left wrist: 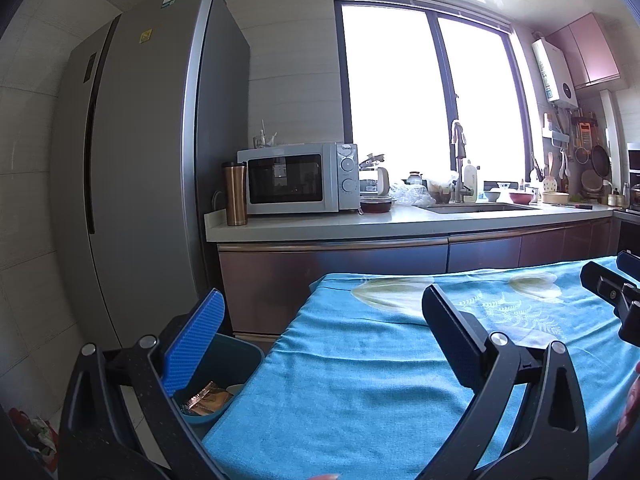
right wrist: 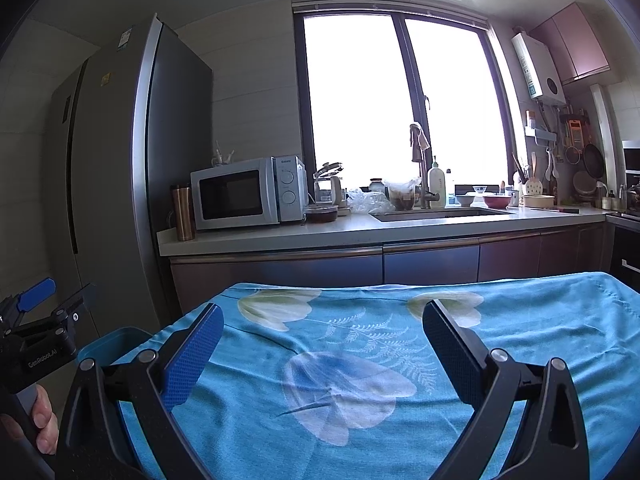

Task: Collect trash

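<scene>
Teal bin [left wrist: 224,356] holds wrappers [left wrist: 206,398] beside the table [left wrist: 360,380].

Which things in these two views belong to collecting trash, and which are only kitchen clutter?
Belongs to the job:
- dark teal plastic bin beside the table, with crumpled wrappers inside
- left gripper, open and empty
- right gripper, open and empty
- blue floral tablecloth, no trash visible on it

Lying about:
- white microwave
- copper travel mug
- grey refrigerator
- clear plastic bag by the sink
</scene>
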A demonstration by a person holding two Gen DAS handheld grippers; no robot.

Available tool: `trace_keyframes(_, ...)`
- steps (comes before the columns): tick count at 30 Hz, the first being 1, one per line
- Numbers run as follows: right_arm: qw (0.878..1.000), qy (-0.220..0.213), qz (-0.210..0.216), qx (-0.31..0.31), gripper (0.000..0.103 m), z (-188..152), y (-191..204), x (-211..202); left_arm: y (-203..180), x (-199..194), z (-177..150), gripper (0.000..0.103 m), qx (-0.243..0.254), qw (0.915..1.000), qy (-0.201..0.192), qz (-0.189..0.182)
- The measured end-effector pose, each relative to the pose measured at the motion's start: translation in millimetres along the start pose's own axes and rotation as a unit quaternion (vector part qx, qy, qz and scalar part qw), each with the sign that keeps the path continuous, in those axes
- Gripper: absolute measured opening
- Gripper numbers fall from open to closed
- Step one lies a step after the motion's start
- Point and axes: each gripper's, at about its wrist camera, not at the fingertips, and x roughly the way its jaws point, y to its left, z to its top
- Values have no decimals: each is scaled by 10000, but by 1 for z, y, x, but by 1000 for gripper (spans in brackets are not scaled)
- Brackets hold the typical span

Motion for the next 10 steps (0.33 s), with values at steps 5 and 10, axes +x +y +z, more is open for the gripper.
trace_keyframes(5,9999,74,-69,43,96,-1,-11,4,-6,16,0,97,-38,9990,340,-287)
trace_keyframes(10,9989,371,-241,153,96,-4,-35,17,-18,74,-6,97,-146,9877,1376,-727)
